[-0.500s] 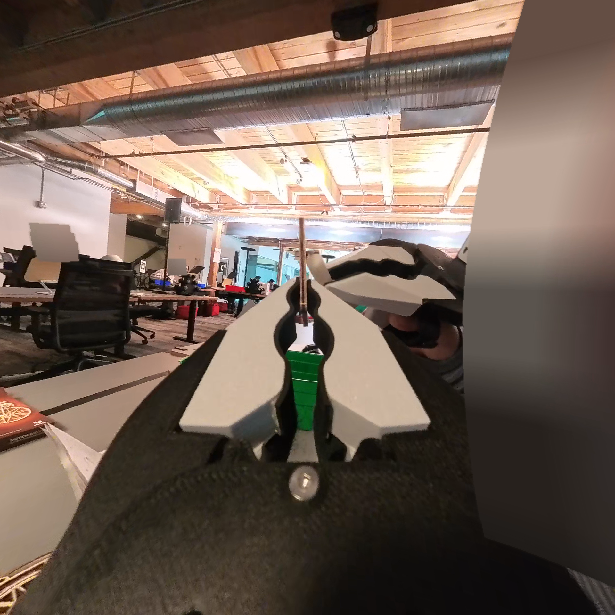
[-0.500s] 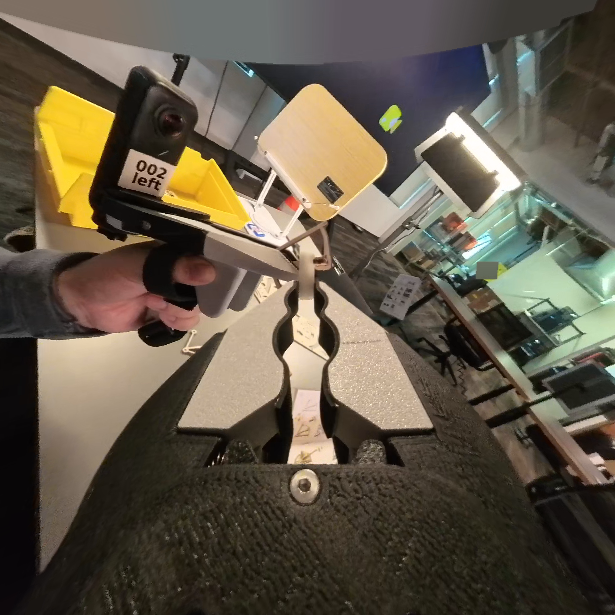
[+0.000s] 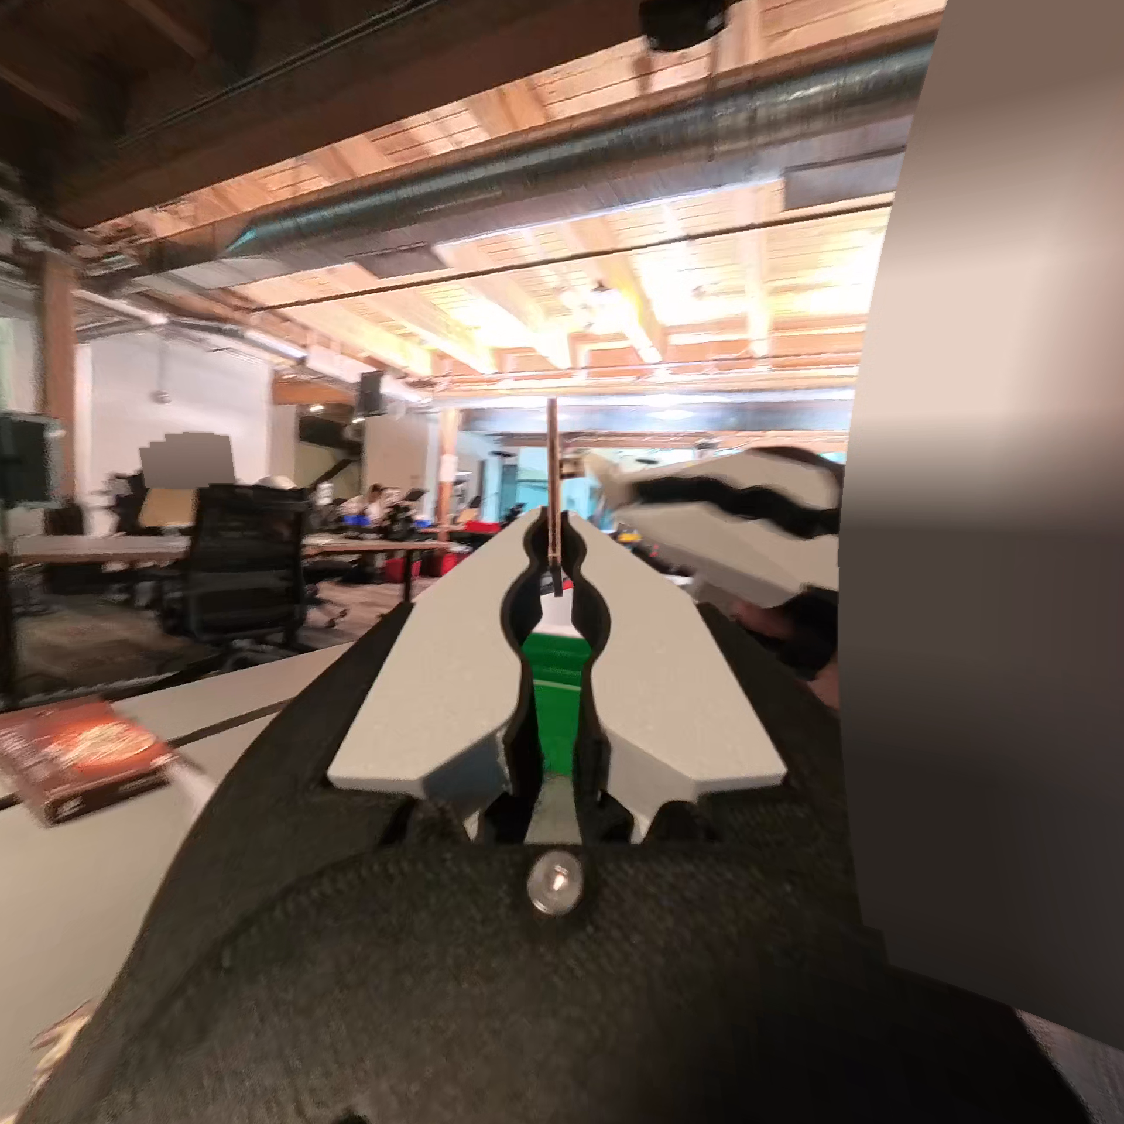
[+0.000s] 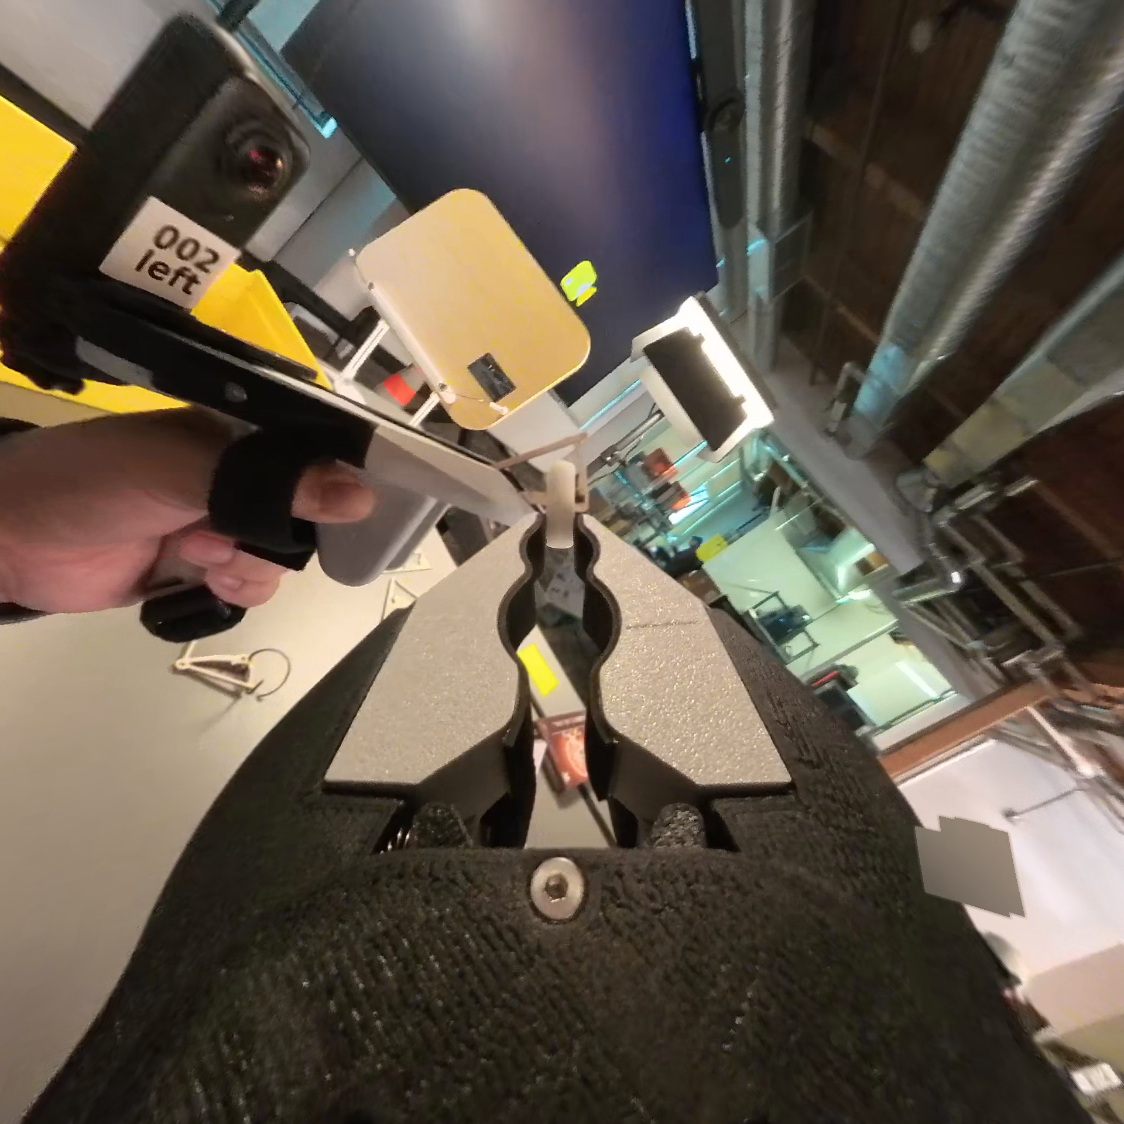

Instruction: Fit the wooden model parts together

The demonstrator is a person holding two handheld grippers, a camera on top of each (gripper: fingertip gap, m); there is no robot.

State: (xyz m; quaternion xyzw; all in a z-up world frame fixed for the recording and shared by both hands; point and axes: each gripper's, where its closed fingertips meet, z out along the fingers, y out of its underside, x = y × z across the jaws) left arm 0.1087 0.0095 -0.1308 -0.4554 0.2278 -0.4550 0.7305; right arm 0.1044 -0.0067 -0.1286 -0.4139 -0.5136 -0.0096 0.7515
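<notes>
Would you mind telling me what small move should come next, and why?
Probably ease the right gripper forward, pushing its pale peg into the thin wooden piece clamped edge-on in the left gripper. Both parts are gripped and the tips nearly meet; whether they are joined is unclear.

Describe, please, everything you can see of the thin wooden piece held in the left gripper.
The wooden piece is a thin flat plywood part, seen edge-on from the left wrist as a brown strip standing upright. The left gripper is shut on its lower end; the rest juts past the tips. From the right wrist it shows as a slim angled frame beside the right gripper's pale peg; contact is unclear.
</notes>
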